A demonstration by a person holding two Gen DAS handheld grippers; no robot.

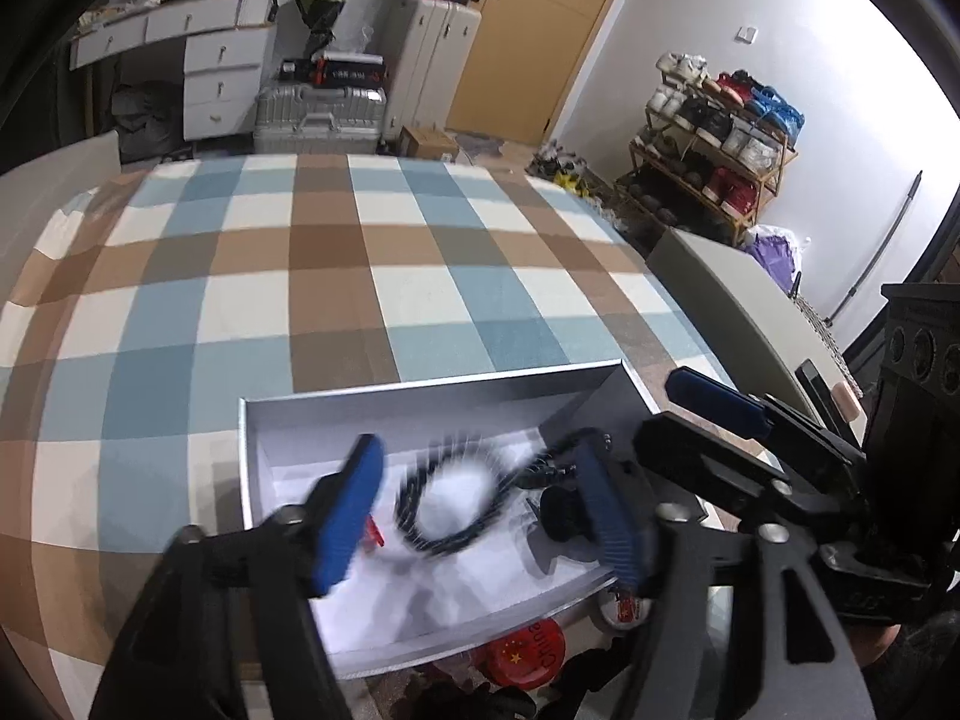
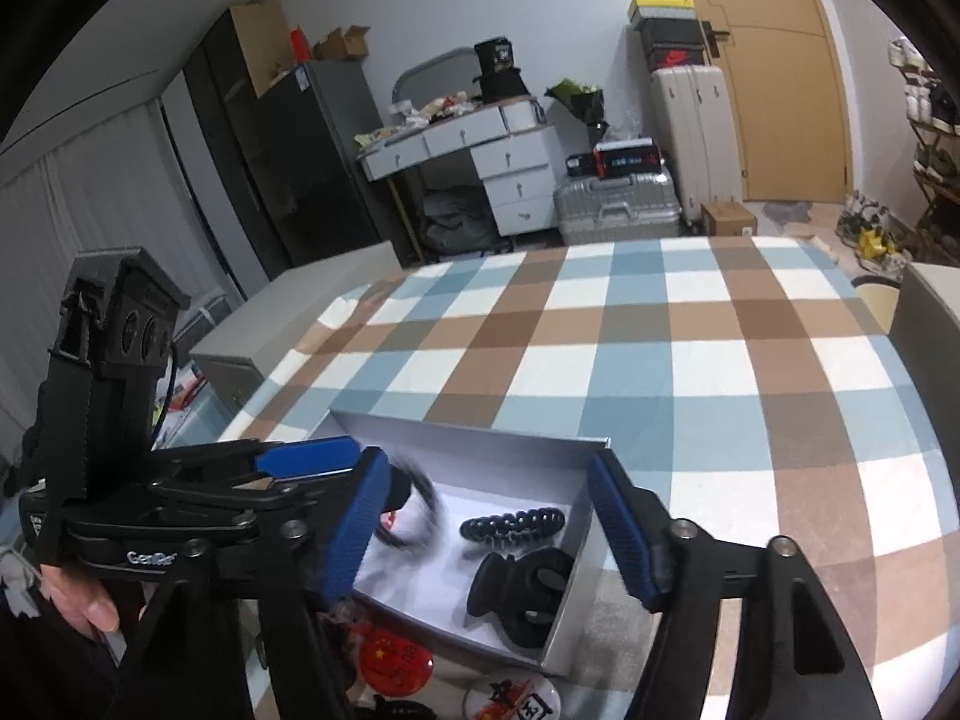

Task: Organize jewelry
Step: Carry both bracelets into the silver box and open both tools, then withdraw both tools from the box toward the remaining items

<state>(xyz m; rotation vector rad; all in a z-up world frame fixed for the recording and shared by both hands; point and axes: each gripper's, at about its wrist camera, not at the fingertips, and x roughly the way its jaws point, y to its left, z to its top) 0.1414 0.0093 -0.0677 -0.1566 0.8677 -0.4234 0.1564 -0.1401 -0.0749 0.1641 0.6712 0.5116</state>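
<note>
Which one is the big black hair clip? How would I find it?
Look on the checked tablecloth for the open white box. Inside it, the hair claw clip lies in the corner nearest the right gripper. It is chunky, smooth and matte black, unlike the thin ridged coil hair tie just behind it.

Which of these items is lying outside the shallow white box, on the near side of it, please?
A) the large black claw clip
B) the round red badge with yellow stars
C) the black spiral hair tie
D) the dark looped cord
B: the round red badge sits on the checked cloth just outside the white box's near wall, while the spiral hair tie, claw clip and looped cord all lie inside it.
</note>
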